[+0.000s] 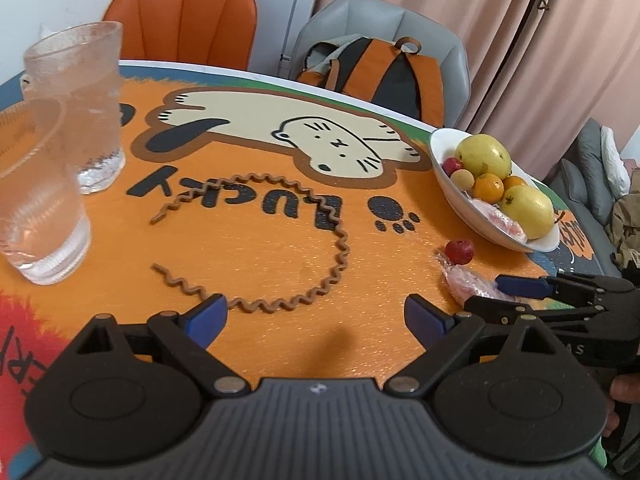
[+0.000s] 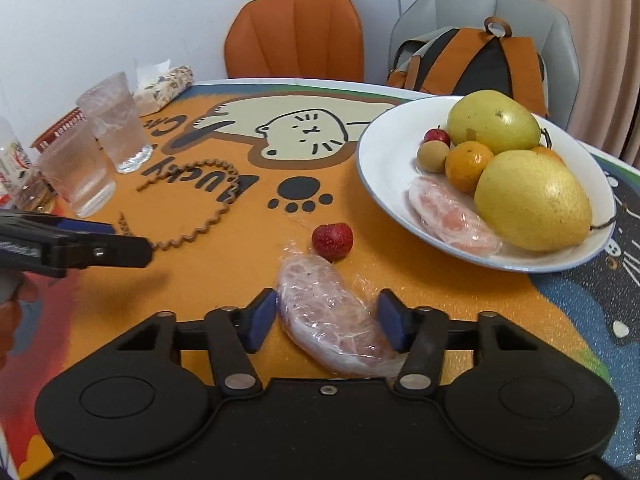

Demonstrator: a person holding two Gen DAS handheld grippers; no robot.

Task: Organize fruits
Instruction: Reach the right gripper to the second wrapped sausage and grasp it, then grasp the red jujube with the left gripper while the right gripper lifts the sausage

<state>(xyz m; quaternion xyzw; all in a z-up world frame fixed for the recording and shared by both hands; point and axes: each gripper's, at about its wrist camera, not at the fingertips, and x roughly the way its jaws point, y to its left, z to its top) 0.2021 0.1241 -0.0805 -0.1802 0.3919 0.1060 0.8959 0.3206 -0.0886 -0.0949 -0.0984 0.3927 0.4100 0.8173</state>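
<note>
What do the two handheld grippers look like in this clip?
Both match: the left gripper and right gripper have matte black plastic bodies with a ribbed centre plate, round side discs, silver pivot pins, and black linkage arms ending in blue-padded fingers. No cables or sleeves show.

The left claw (image 1: 312, 320) hangs wide open over the orange bench (image 1: 260, 248), just short of a wavy brown cord (image 1: 340, 248). At the right, the right claw (image 1: 492, 292) closes around a wrapped pink slice (image 1: 468, 286) beside a strawberry (image 1: 460, 251), near the white fruit bowl (image 1: 452, 188).
</note>
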